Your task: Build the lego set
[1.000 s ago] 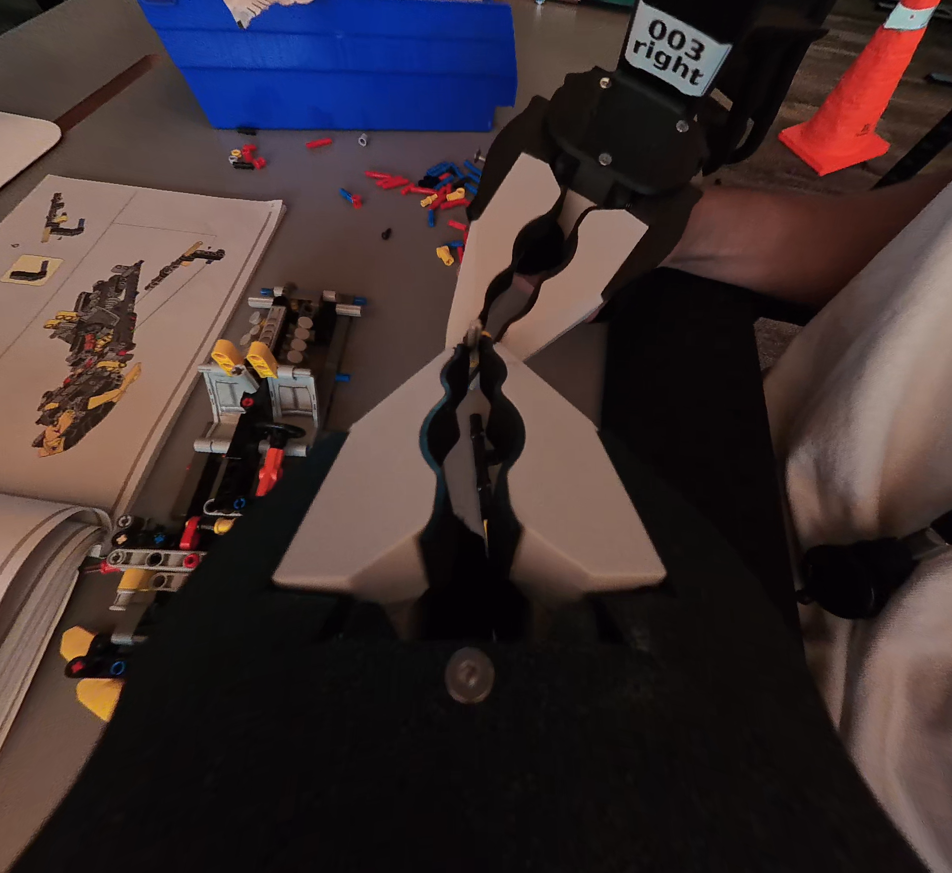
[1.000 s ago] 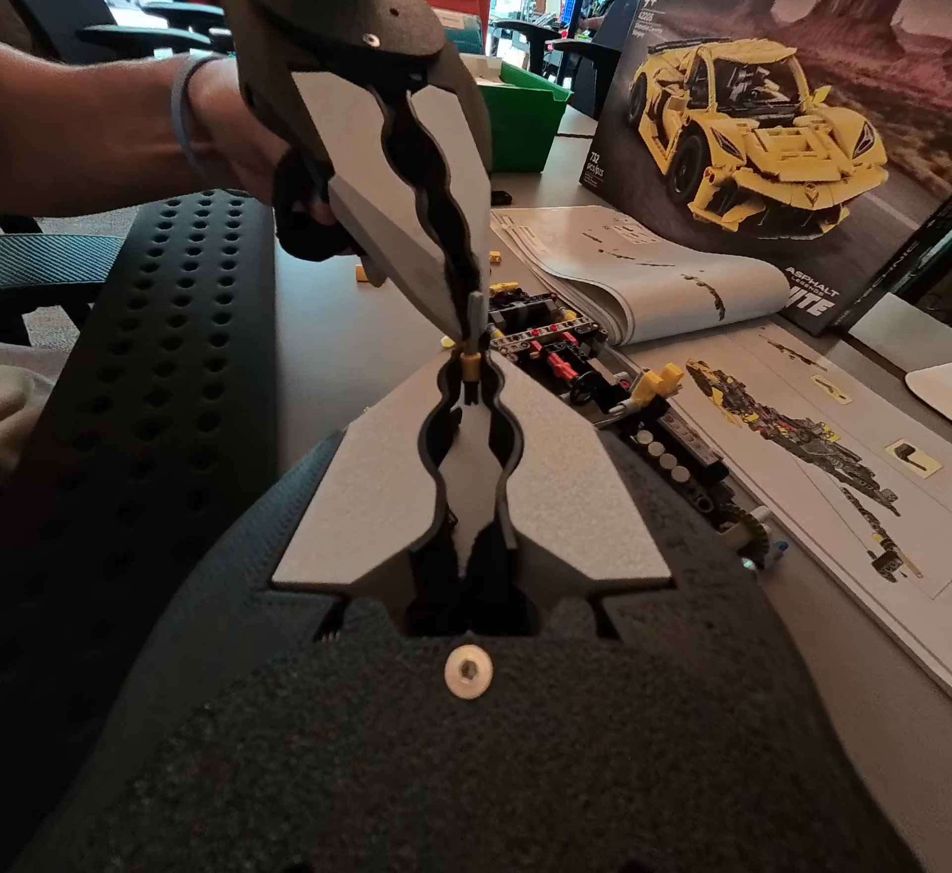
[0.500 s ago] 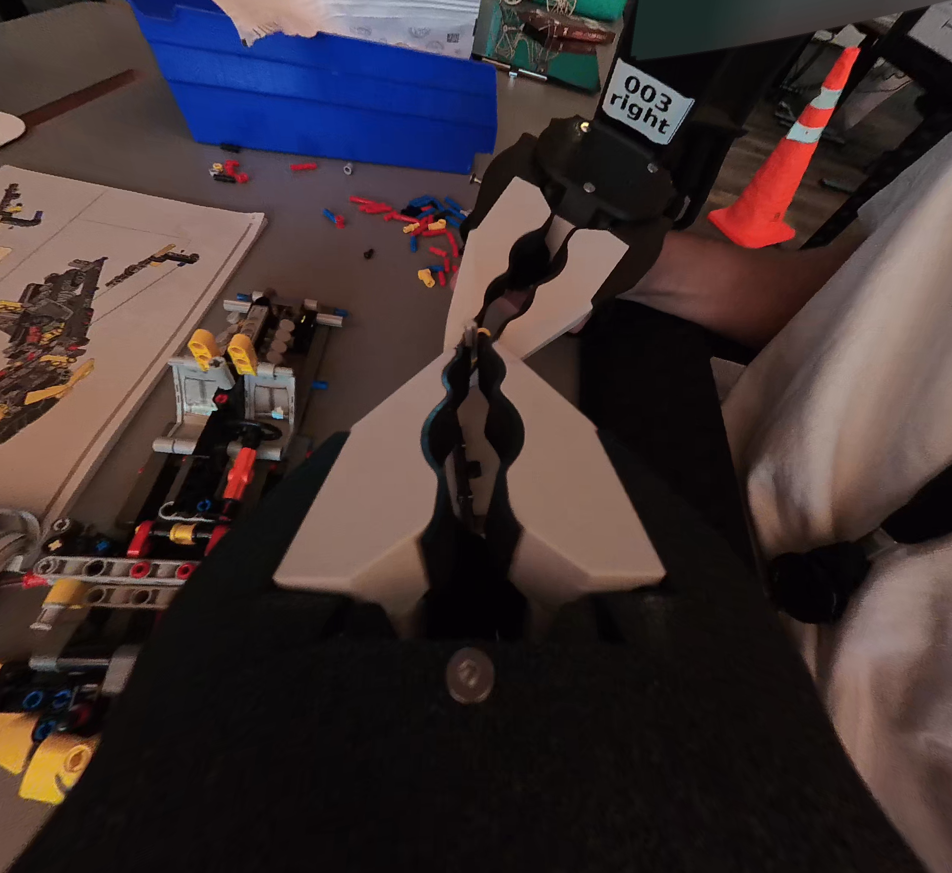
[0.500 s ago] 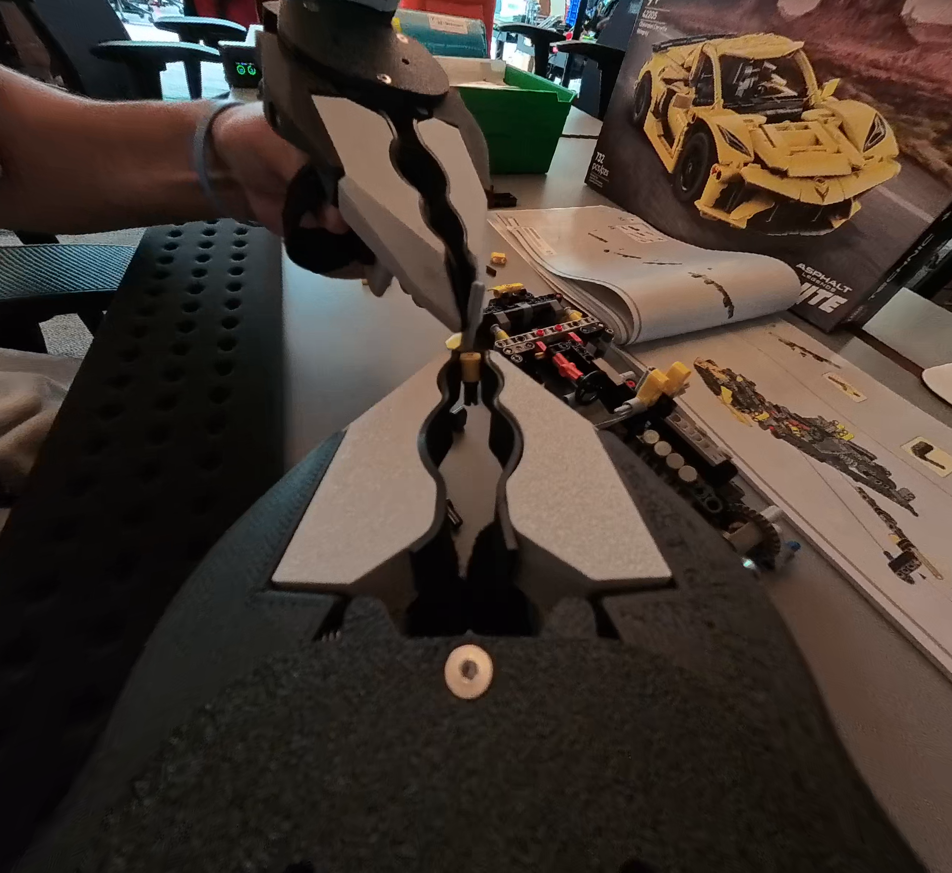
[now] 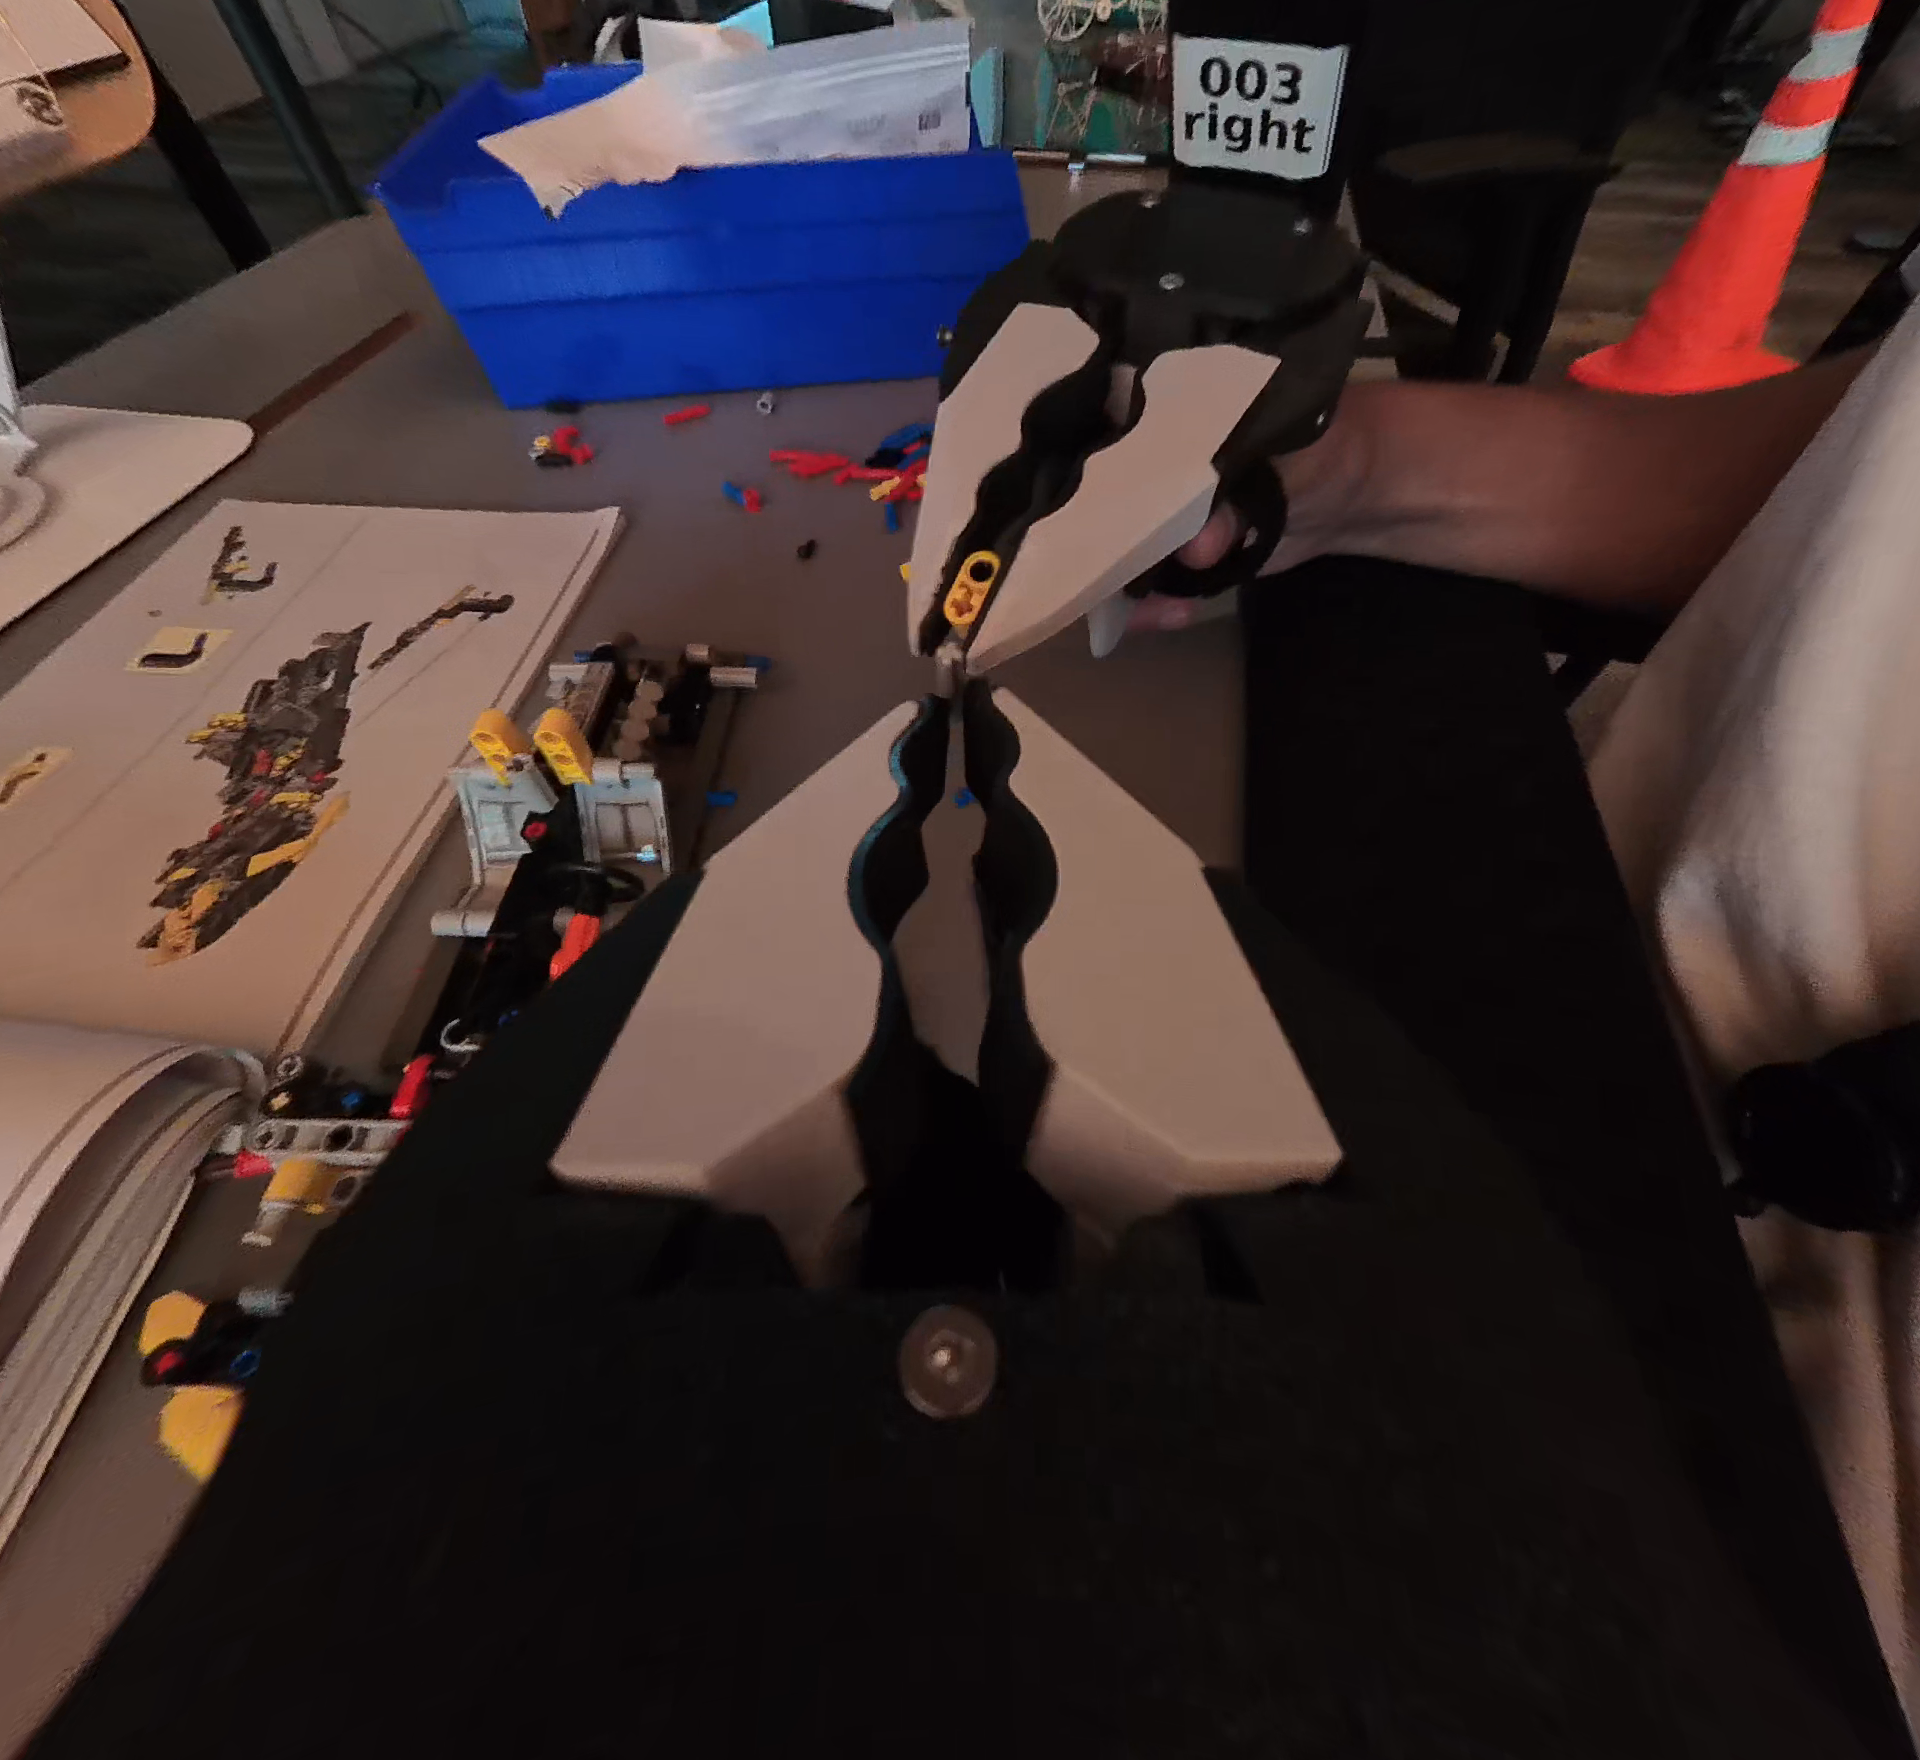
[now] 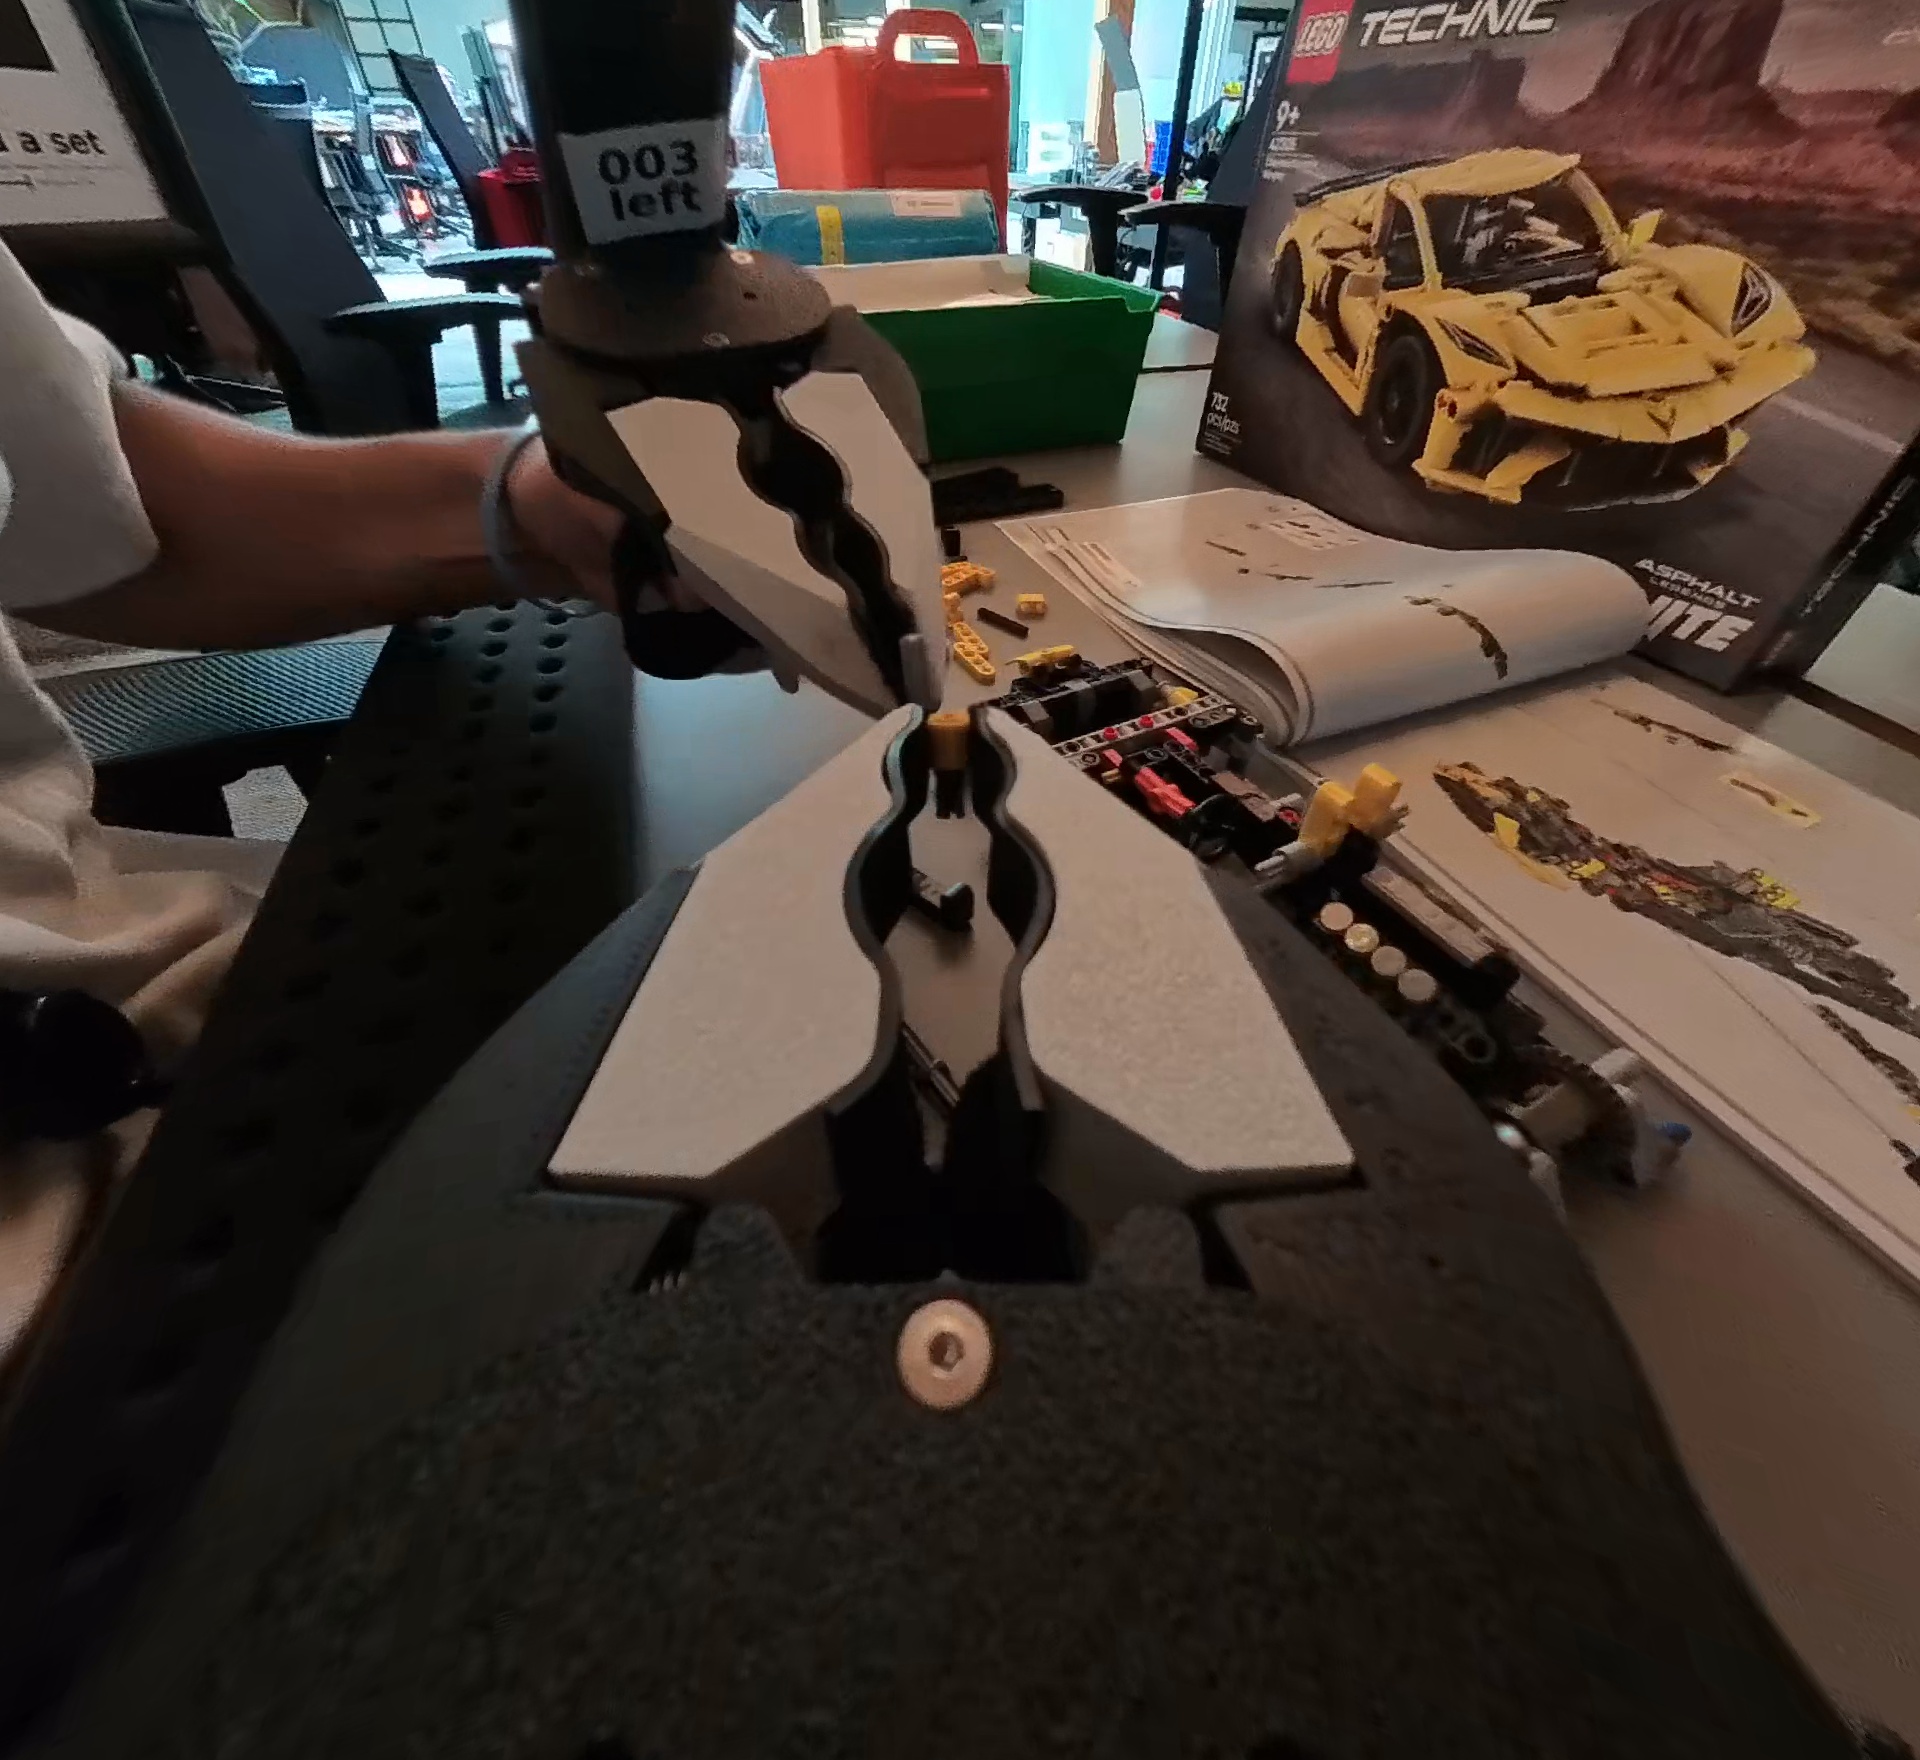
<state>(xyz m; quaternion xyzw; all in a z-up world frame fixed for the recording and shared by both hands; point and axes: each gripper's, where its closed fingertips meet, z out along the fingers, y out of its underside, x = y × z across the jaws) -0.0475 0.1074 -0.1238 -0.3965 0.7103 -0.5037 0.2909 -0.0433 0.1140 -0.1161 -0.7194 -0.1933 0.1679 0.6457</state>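
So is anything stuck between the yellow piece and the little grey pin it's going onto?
Nothing visible: the right claw holds the yellow piece tip to tip with the grey pin in the left claw.

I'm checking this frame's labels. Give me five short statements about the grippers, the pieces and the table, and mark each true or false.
1. The right gripper is shut on a small yellow connector piece with holes. True.
2. The left gripper holds nothing. False: it pinches a thin grey axle piece.
3. The two gripper tips are far apart. False: they nearly meet, tip to tip.
4. The blue plastic bin holds white bags and paper. True.
5. The part-built black chassis is held in the air. False: it lies on the grey table beside the open instruction booklet.
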